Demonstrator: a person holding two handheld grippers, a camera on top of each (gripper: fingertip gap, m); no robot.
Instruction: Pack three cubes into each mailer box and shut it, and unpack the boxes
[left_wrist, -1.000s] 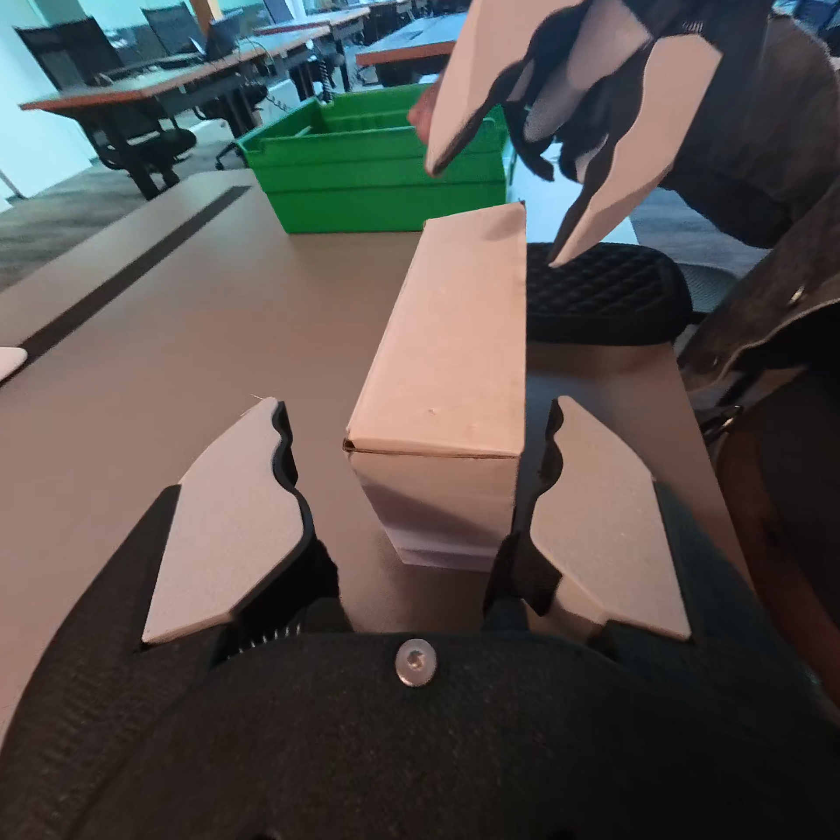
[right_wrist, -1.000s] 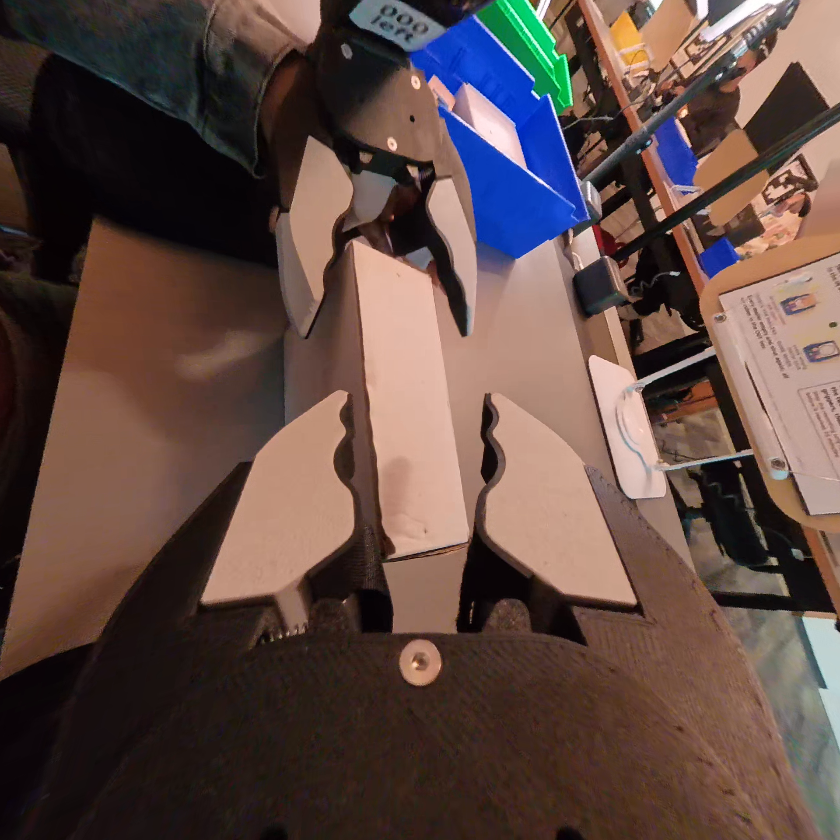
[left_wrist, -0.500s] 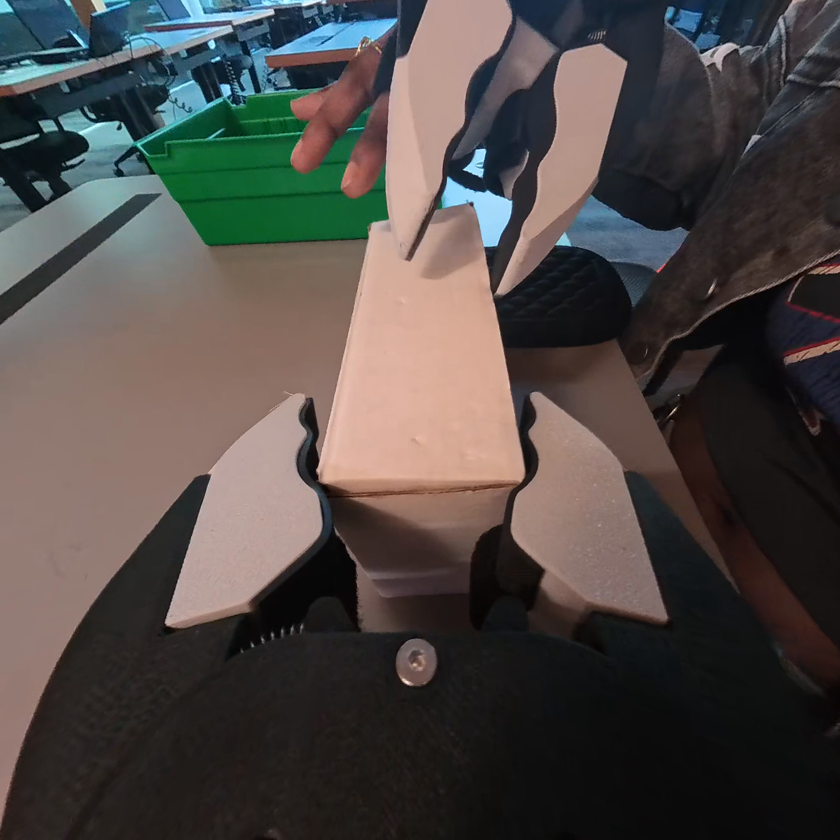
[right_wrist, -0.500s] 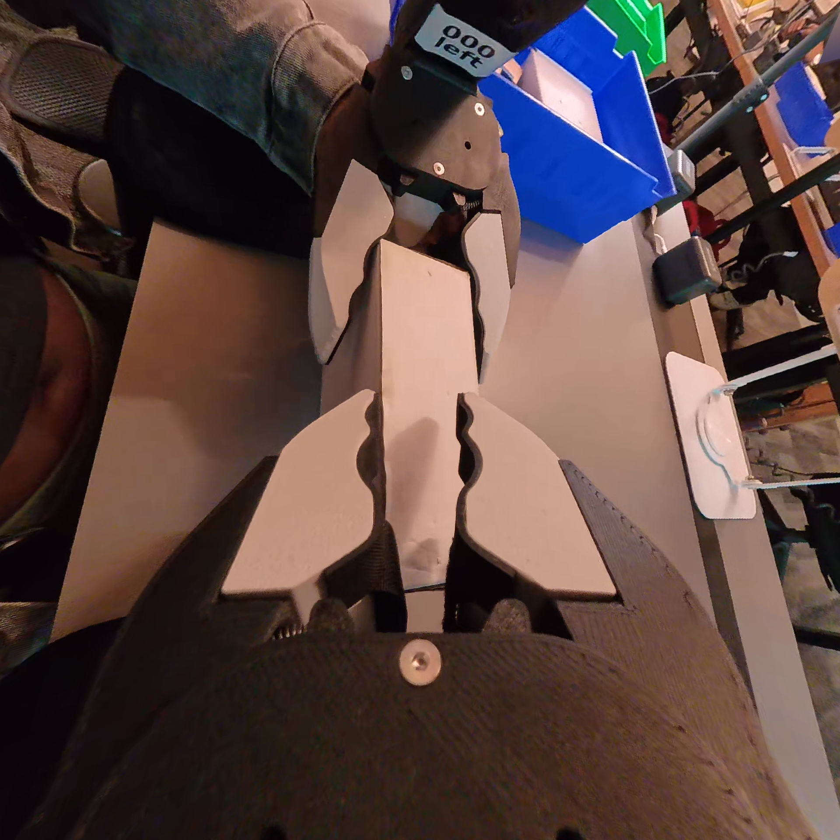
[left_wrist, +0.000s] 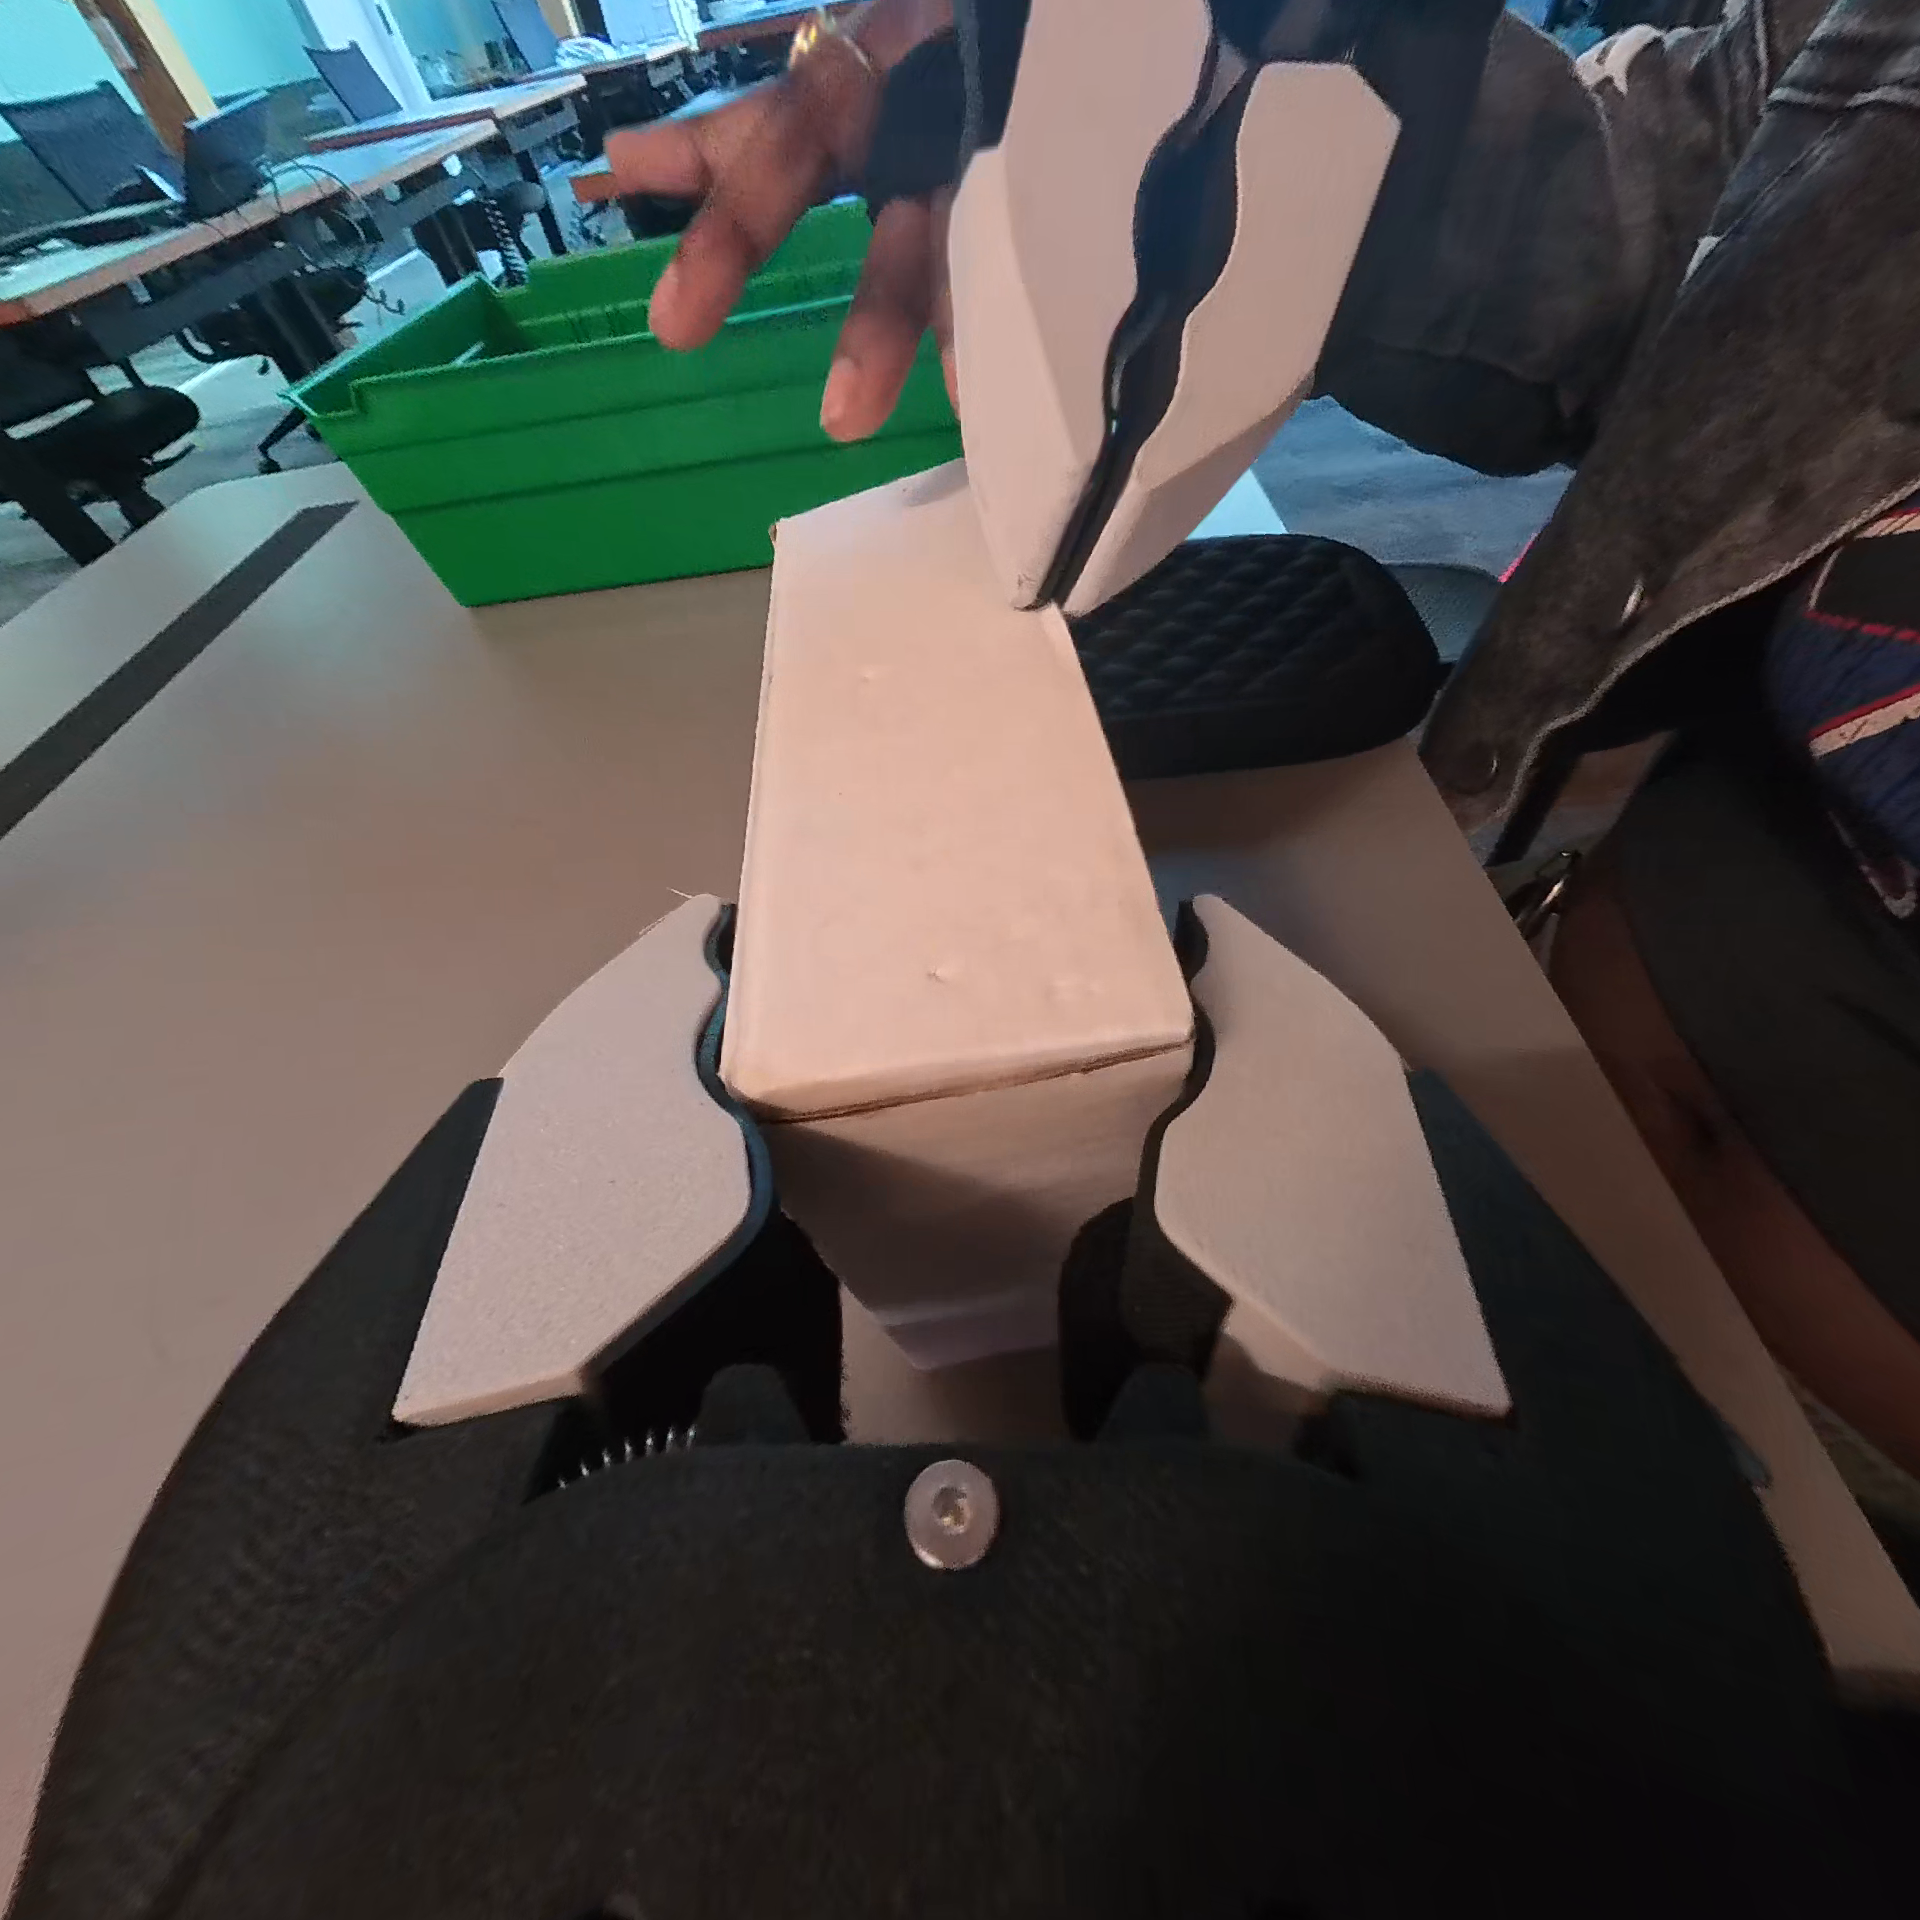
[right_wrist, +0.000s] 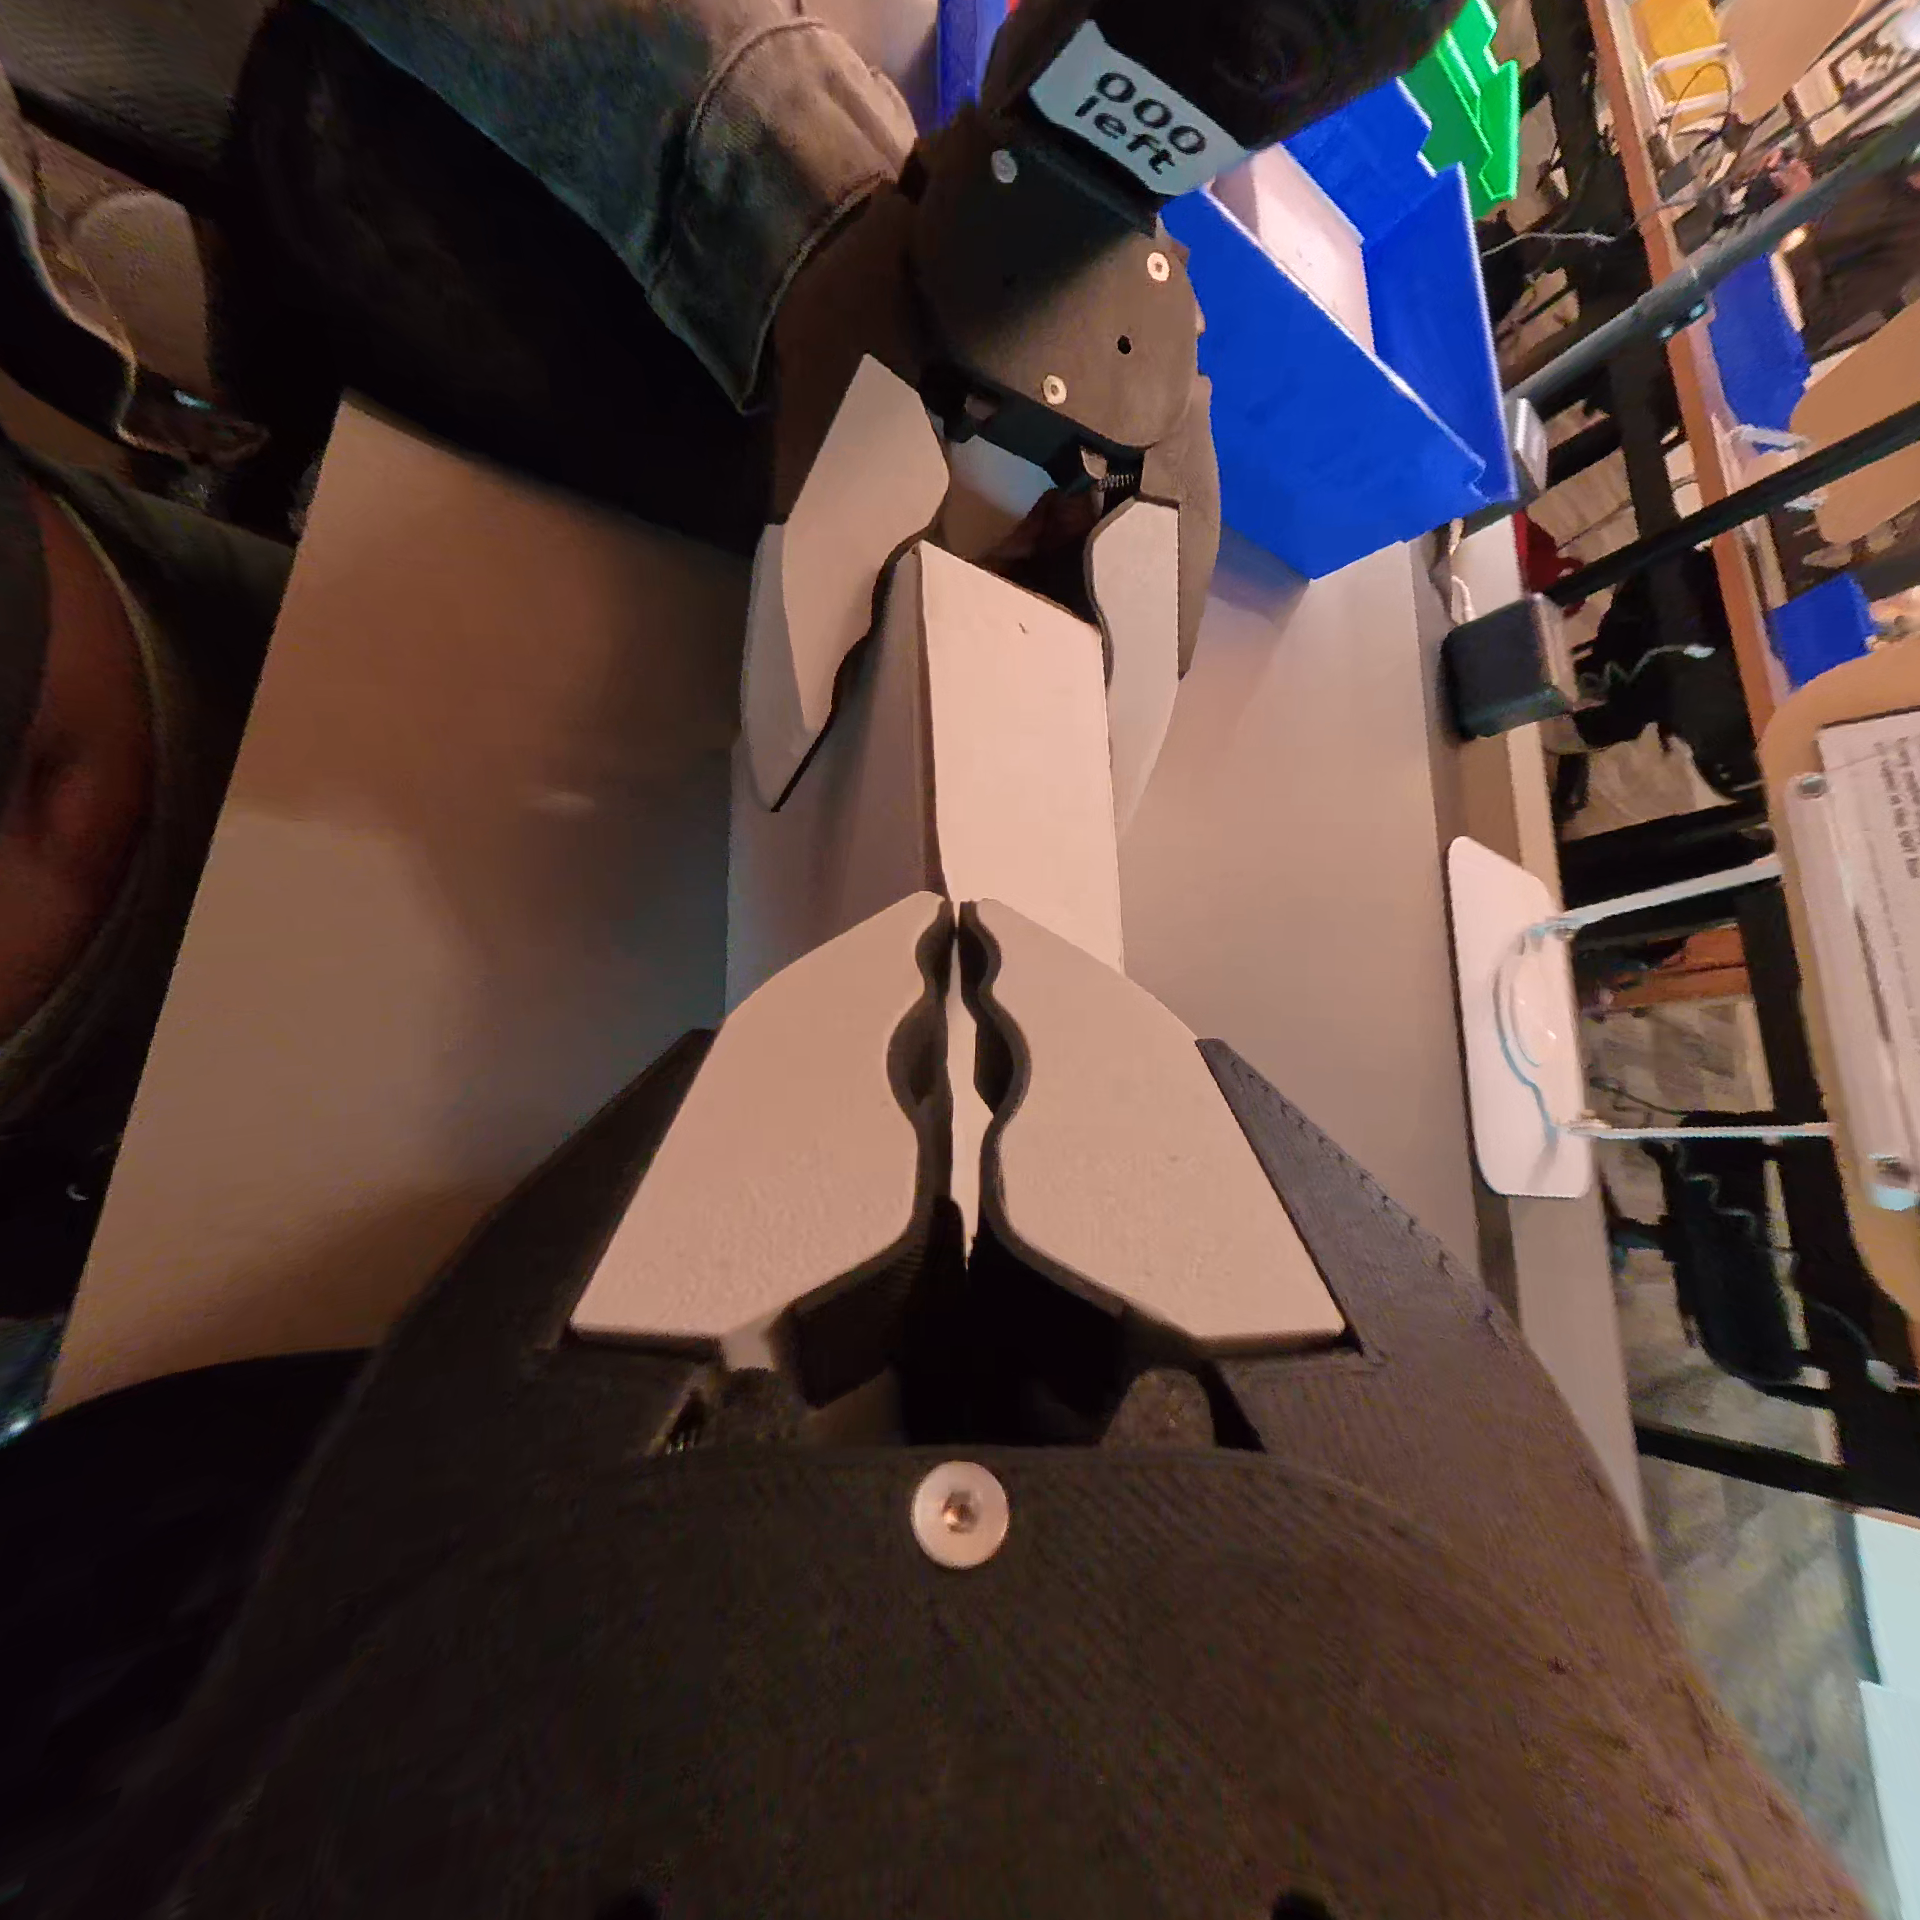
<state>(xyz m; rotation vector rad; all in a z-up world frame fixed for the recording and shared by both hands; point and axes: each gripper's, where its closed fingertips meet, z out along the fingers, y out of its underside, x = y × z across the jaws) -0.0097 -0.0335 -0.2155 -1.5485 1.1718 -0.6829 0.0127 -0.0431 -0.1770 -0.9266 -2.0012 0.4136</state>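
A long white mailer box (left_wrist: 935, 831) lies closed on the grey table (left_wrist: 312, 831). My left gripper (left_wrist: 951, 914) is shut on its near end, one finger on each long side. My right gripper (left_wrist: 1044, 597) comes down from above with its jaws together, its tips touching the box's top at the far right edge. I see nothing between them. In the right wrist view the right gripper (right_wrist: 956, 909) is shut over the box (right_wrist: 1013, 748), and the left gripper (right_wrist: 951, 800) clamps the far end. No cubes are in view.
A green bin (left_wrist: 582, 436) stands on the table behind the box. A black chair seat (left_wrist: 1247, 644) sits just past the table's right edge, and a person's bare hand (left_wrist: 790, 208) hovers above. Blue bins (right_wrist: 1309, 395) and a white stand base (right_wrist: 1507, 1029) lie to the side. Across from one pair of fingers to the other is roughly 5 cm.
The left gripper moved in and closed on the box's end. The right gripper, earlier open astride the box, has shut and now touches the box's top edge with its tips.
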